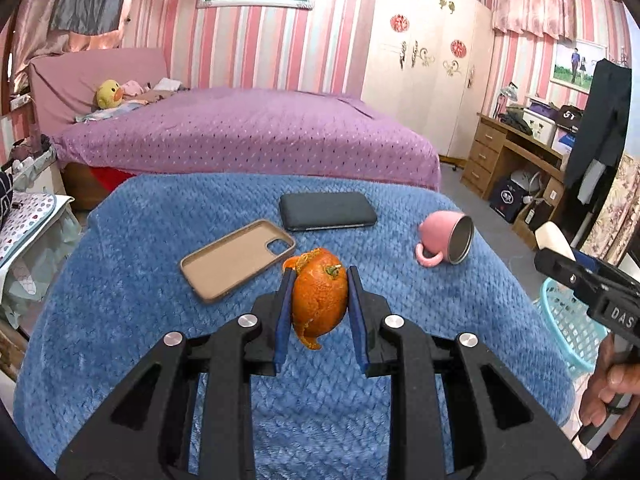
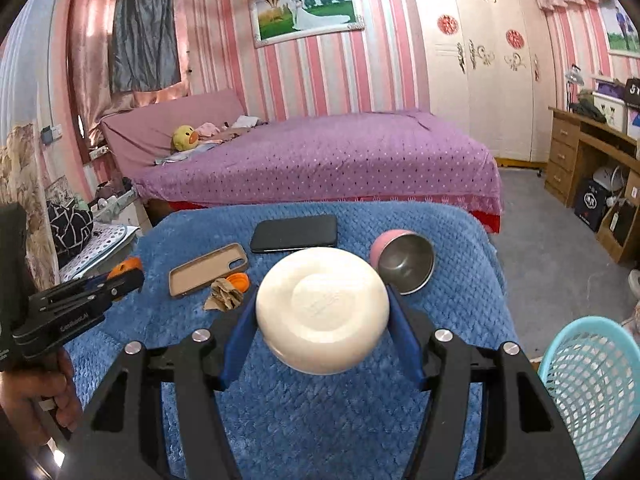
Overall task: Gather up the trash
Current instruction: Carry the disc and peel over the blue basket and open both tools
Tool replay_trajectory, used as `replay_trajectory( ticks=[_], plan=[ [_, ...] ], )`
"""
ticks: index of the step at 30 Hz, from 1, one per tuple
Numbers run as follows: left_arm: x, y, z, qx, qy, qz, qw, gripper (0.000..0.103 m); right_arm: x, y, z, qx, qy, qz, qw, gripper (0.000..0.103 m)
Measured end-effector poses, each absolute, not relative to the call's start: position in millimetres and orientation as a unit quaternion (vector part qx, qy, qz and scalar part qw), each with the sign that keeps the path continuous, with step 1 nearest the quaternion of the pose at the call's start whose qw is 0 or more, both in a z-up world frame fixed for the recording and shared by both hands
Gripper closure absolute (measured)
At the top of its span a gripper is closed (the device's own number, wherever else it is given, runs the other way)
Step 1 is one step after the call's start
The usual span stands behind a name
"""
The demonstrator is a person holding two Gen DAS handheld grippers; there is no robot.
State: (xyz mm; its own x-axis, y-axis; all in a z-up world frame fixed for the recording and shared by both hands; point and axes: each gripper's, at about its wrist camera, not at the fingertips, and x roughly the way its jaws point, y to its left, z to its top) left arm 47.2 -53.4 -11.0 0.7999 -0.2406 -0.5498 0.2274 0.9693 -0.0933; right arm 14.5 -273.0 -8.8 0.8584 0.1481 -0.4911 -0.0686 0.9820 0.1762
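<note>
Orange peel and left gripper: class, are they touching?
Touching. The left wrist view shows the left gripper with both blue pads pressed against the orange peel, lifted above the blue blanket.

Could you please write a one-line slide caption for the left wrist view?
Left gripper holds an orange peel in its jaws above the blue blanket, near a phone case.

The orange peel (image 1: 319,304) is bright orange with a green stem nub. The soap bar (image 2: 322,310) is creamy white. A blue, knit-patterned blanket (image 1: 160,280) covers the table. At 12 o'clock lies a black phone (image 1: 327,211), at 10 o'clock a tan phone case (image 1: 236,258), at 2 o'clock a pink mug (image 1: 444,242) with steel-grey inside. The basket (image 2: 592,384) is turquoise mesh; the bed (image 1: 248,136) purple, dotted.
</note>
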Motion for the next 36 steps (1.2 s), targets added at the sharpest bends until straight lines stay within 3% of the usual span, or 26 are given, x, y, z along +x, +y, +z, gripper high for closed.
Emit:
replay_trajectory(
  ticks=[36],
  plan=[
    [37.8,-104.8,-10.3,0.003,0.283,-0.147,0.948,0.079,-0.9,-328.2,5.7,0.083,0.245,0.008,0.966,0.042]
  ],
)
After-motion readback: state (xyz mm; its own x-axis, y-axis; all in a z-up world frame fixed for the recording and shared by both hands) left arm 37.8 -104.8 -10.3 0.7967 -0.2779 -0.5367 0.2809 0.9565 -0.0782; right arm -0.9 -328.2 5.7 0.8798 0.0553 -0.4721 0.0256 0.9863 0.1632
